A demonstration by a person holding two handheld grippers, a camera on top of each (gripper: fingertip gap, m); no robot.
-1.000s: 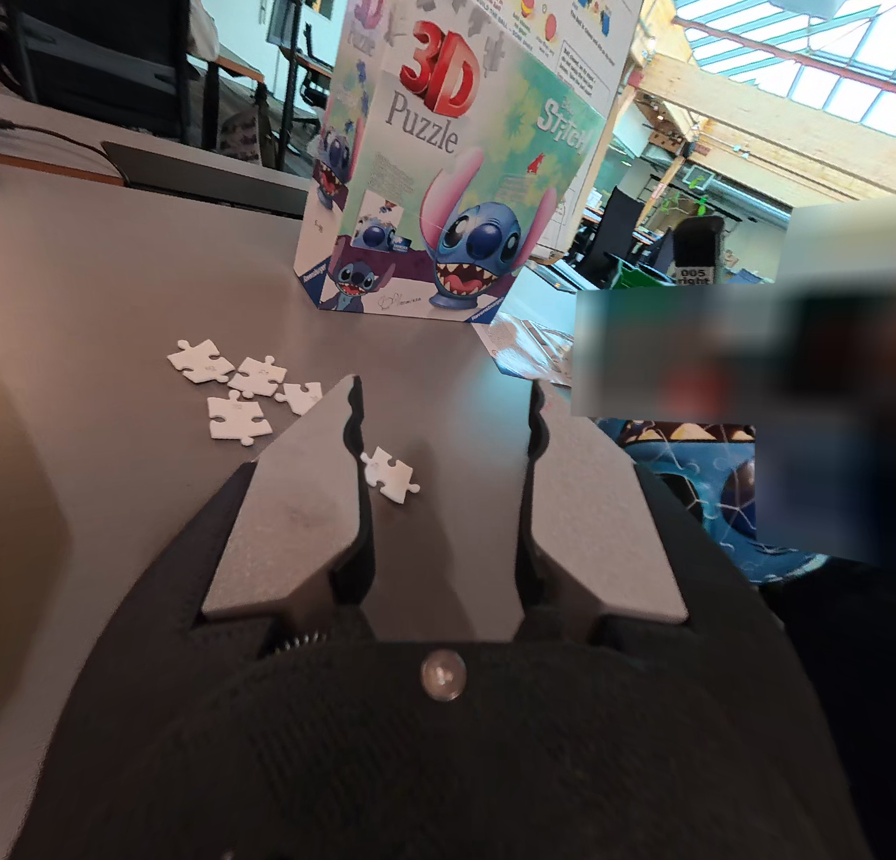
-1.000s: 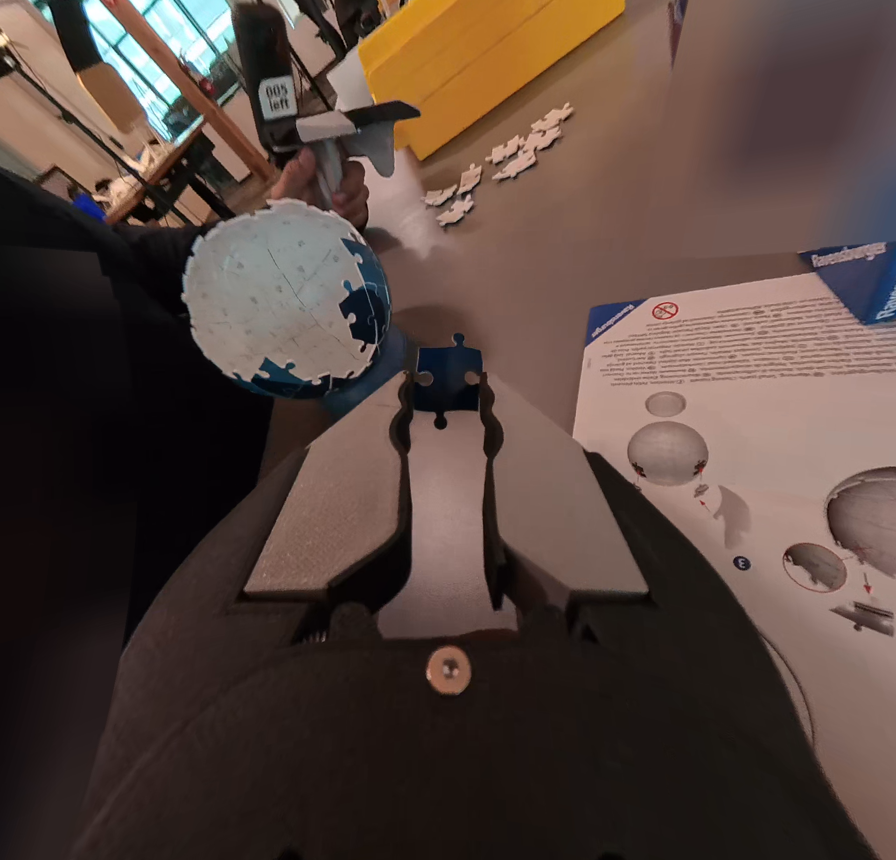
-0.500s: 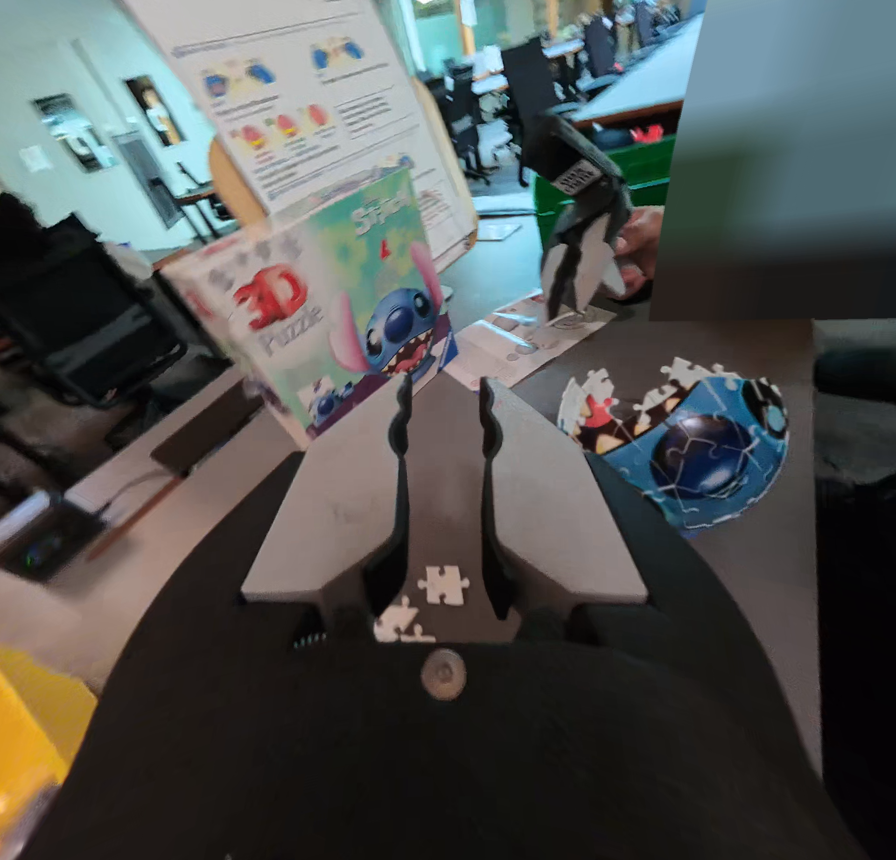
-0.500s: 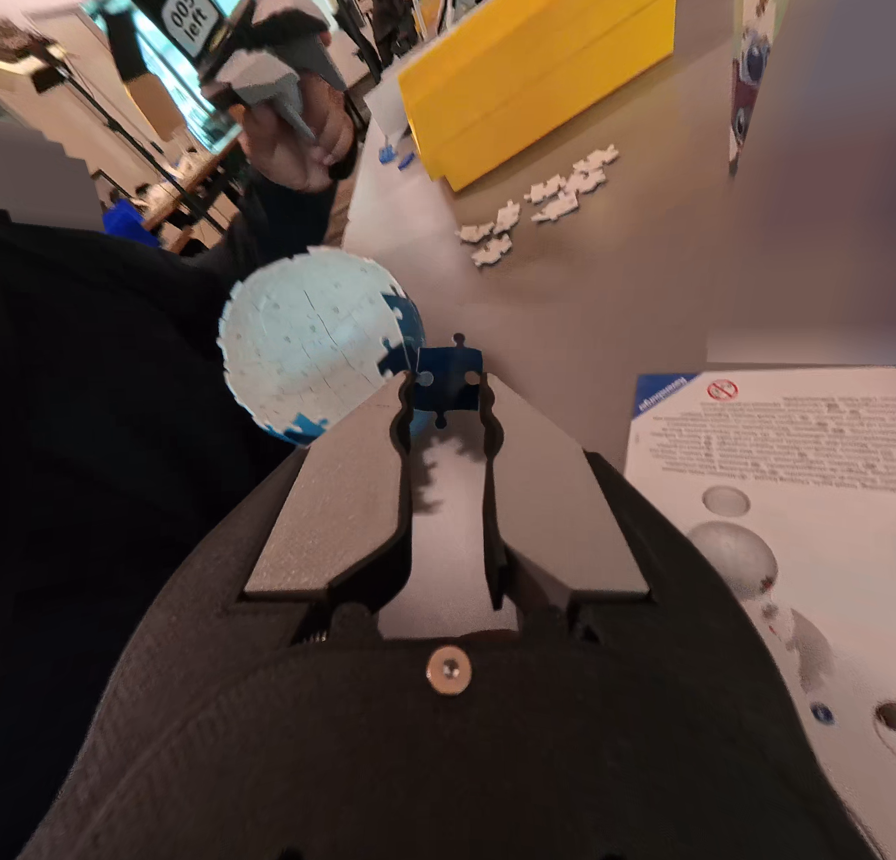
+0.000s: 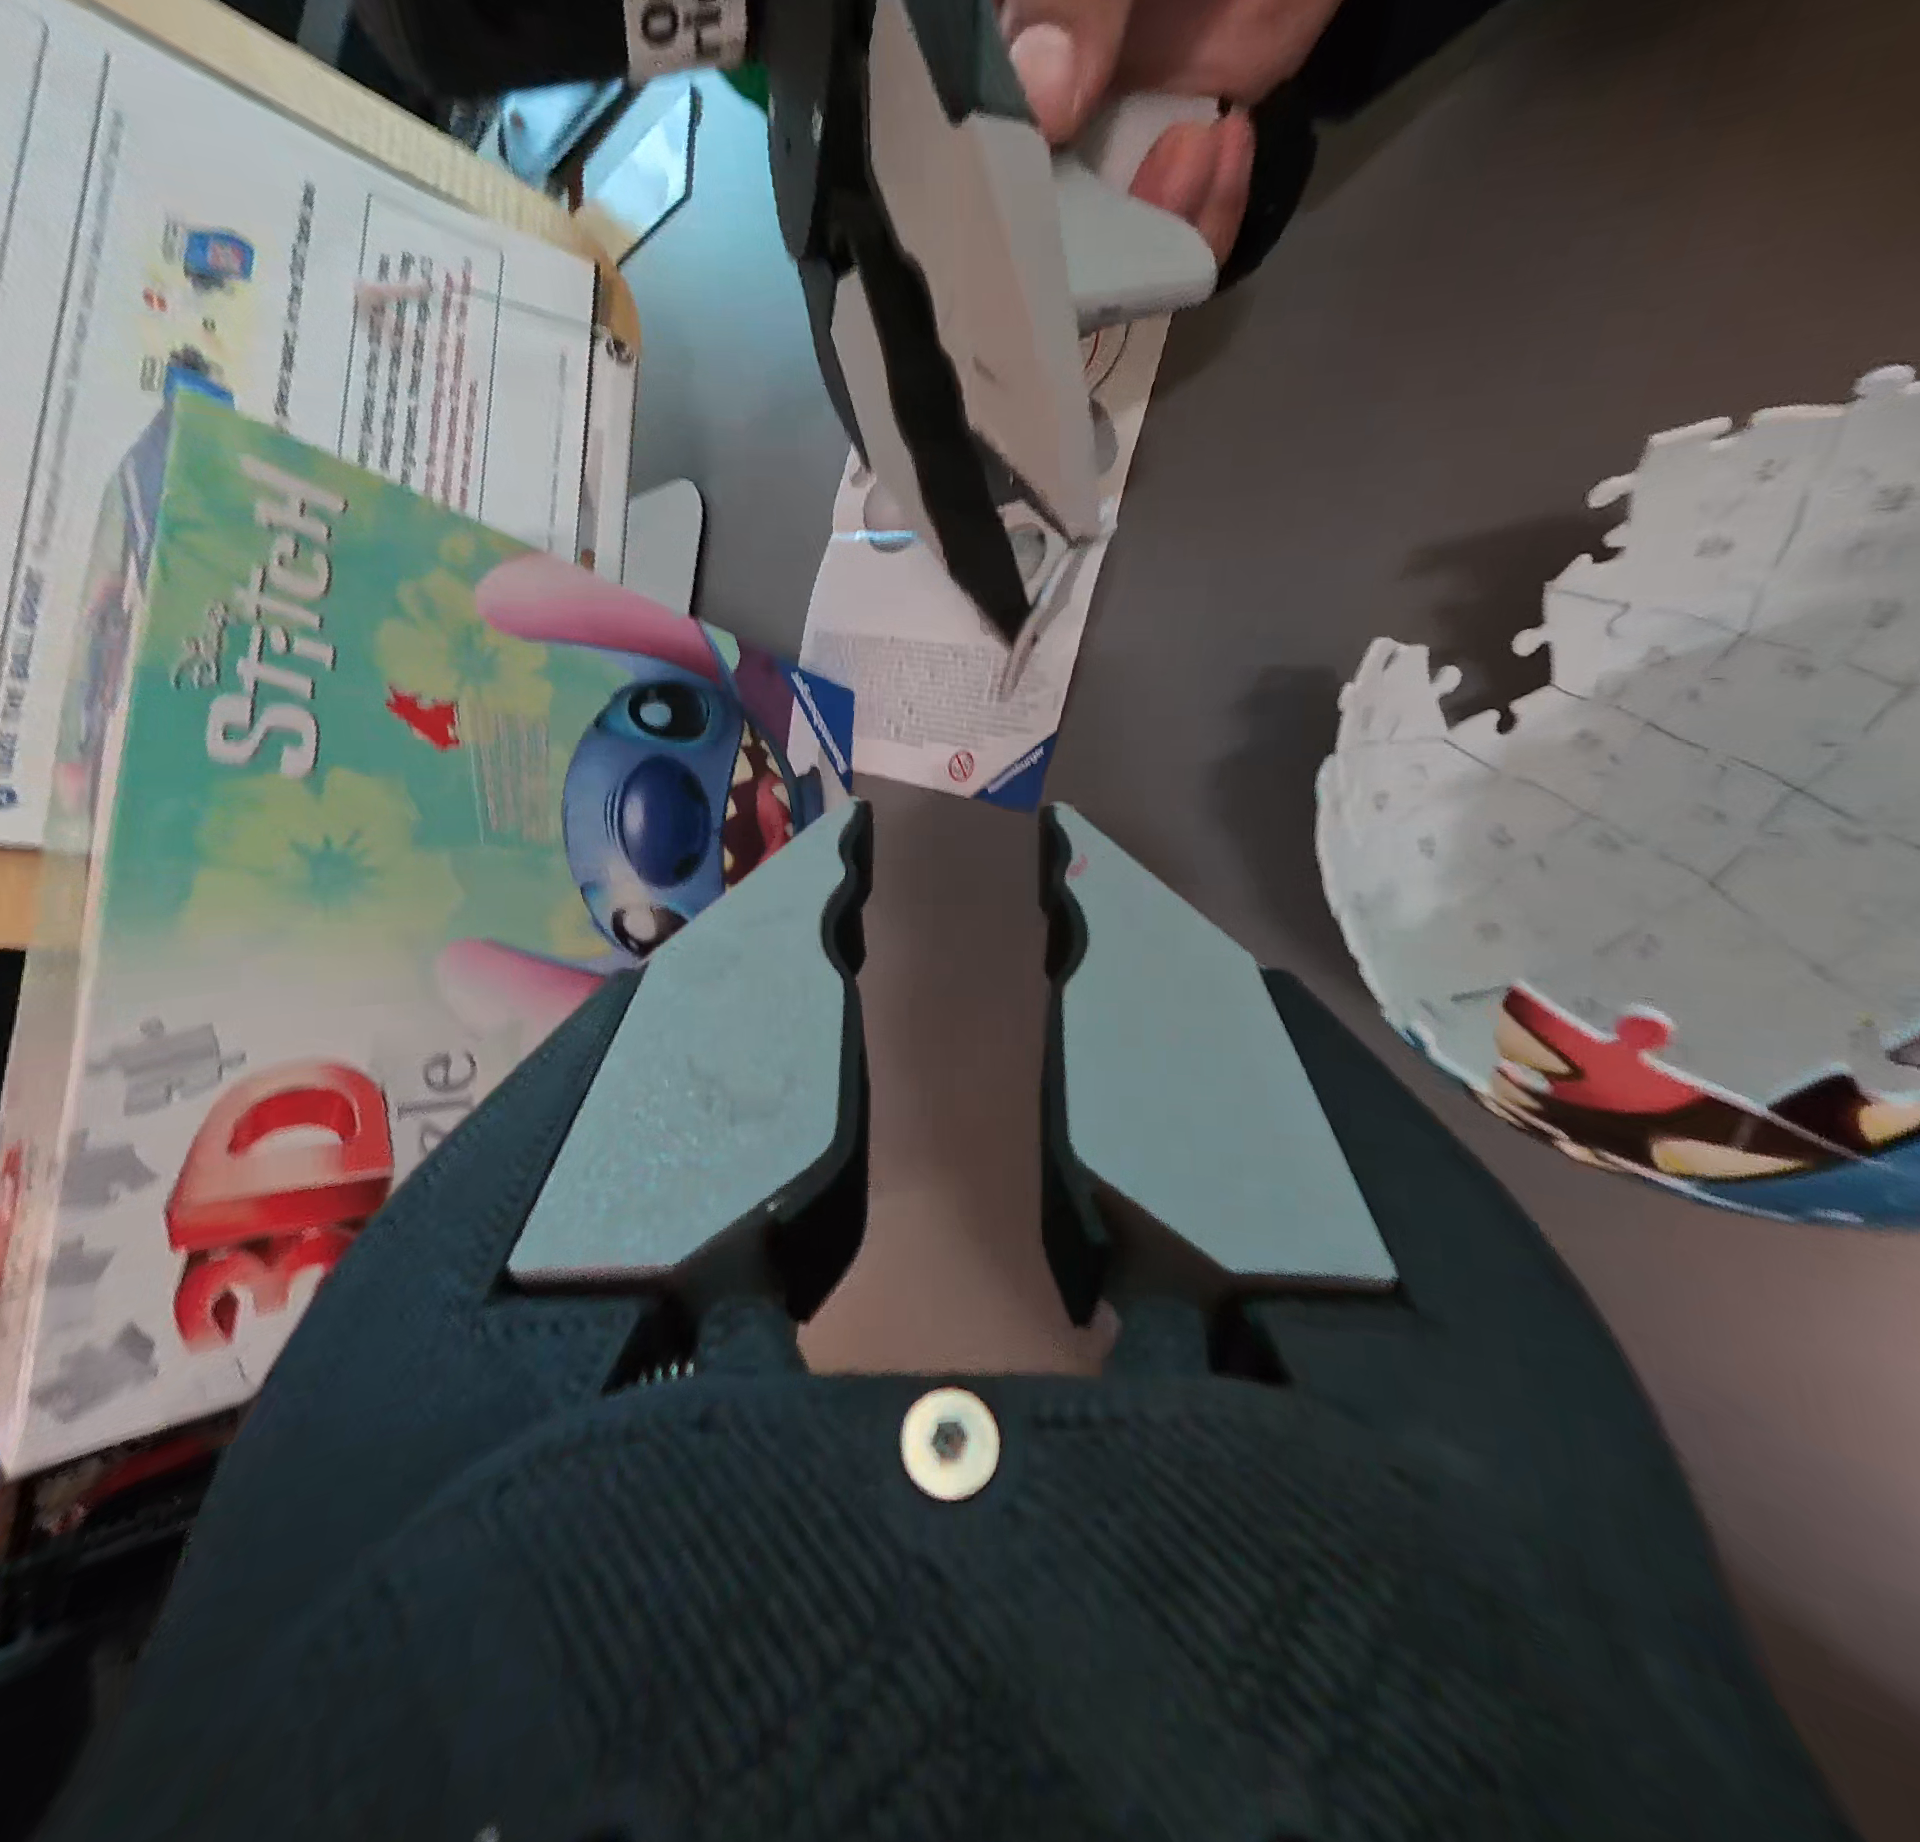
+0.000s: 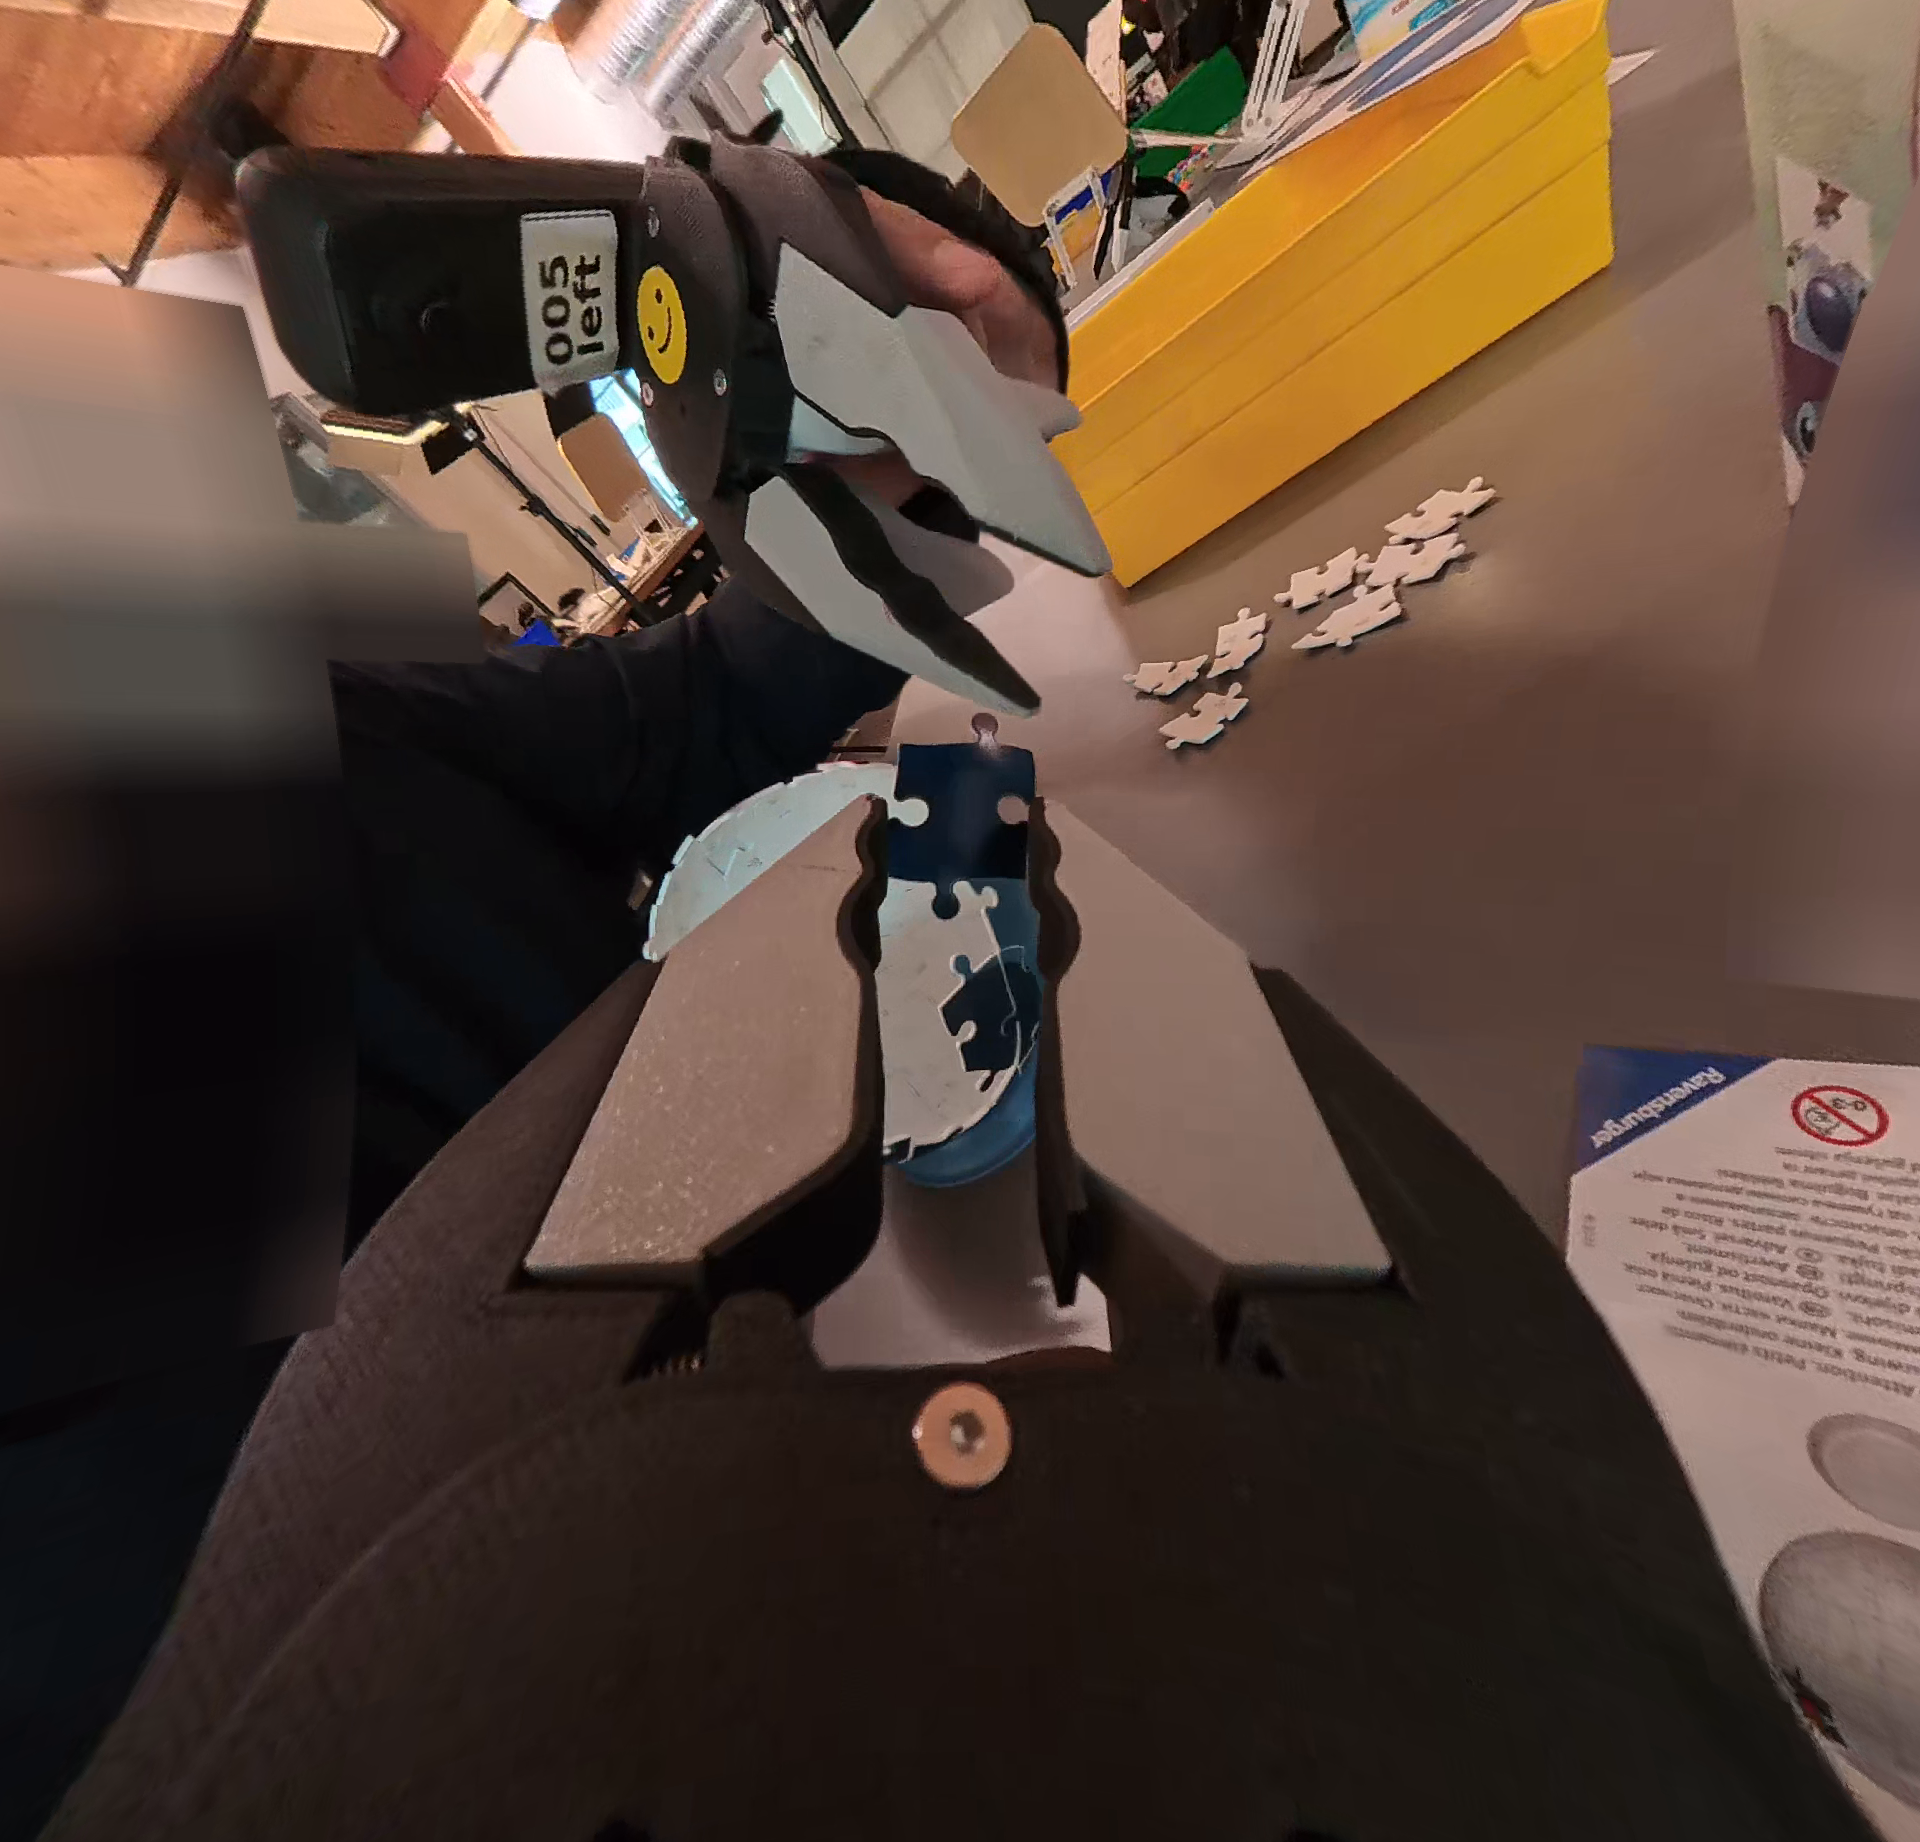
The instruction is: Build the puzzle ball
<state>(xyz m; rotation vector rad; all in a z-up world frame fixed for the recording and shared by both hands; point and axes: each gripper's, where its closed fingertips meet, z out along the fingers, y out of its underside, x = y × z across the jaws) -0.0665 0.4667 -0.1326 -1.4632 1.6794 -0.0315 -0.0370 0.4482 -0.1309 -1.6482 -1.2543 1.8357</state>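
In the right wrist view, the right gripper point(image 6: 961, 816) is clenched on a dark blue puzzle piece point(image 6: 961, 821), a glossy knobbed tile pinched at its fingertips at about 12 o'clock from the camera. Just behind and below it, seen between the grey, grainy fingers point(image 6: 717, 1096), lies the half-built puzzle ball point(image 6: 935, 1023), a curved shell showing its matt white inside and a few blue pieces; it rests on the table point(image 6: 1455, 857), a smooth grey-brown top. At 4 o'clock lies a white printed instruction sheet point(image 6: 1704, 1262) with grey ball drawings and small print. At 11 o'clock the left gripper point(image 6: 1049, 629) hangs above the table in a person's hand point(image 6: 966, 275), its fingers spread apart and empty; its black body bears a white label and a round yellow smiley sticker. Farther off, at 1 o'clock, loose white pieces point(image 6: 1340, 597) lie scattered flat, and beyond them stands a long yellow plastic bin point(image 6: 1351, 265). The left wrist view shows its own fingers released with bare table between them, the ball's jagged white rim at 3 o'clock, and a colourful cardboard puzzle box point(image 5: 343, 857) with a blue cartoon creature at 9 o'clock. The room behind is an open workshop with wooden beams, chairs and stands.
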